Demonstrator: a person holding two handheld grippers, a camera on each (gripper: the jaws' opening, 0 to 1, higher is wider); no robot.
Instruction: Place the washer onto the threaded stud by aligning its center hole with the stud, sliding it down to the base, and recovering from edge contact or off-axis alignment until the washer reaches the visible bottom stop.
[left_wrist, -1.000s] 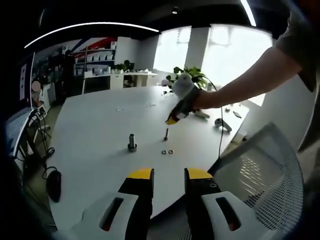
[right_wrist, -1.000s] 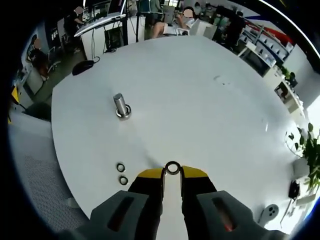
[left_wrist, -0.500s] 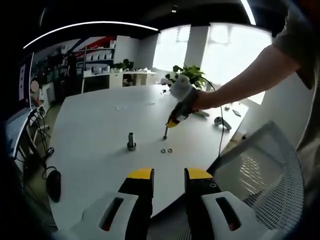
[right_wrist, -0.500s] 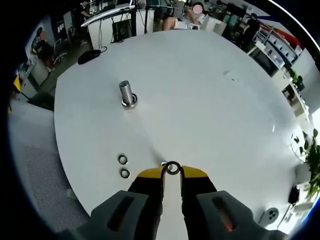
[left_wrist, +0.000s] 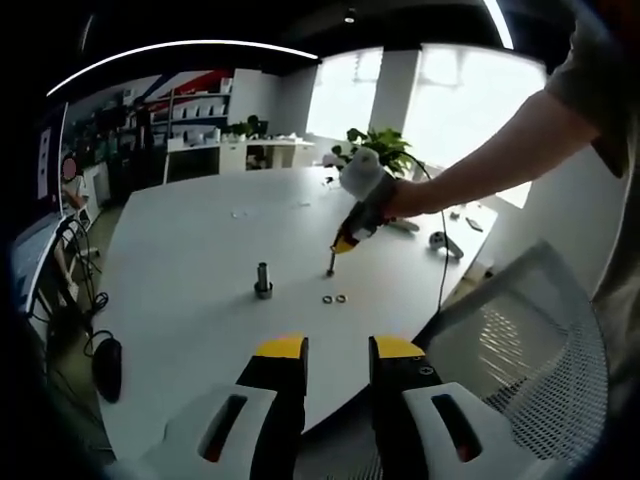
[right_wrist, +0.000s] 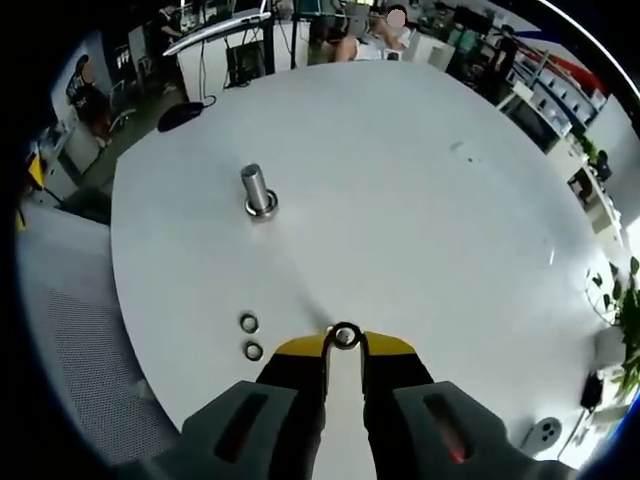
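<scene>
Fingers of the right gripper (right_wrist: 344, 345) are clamped on a washer (right_wrist: 345, 336) at their tips, held above the white worktop (right_wrist: 420, 210). Ahead and to their left stands the threaded stud (right_wrist: 257, 190), upright, with bare worktop all around it. Two spare washers (right_wrist: 251, 337) lie just left of the fingertips, near the worktop's edge. Fingers of the left gripper (left_wrist: 336, 352) stand apart, holding nothing, short of the worktop's near edge.

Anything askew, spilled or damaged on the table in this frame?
Nothing stands out. The stud stands upright on the white table, two spare washers lie flat near its edge, and the right claw holds a washer between its tips.
</scene>
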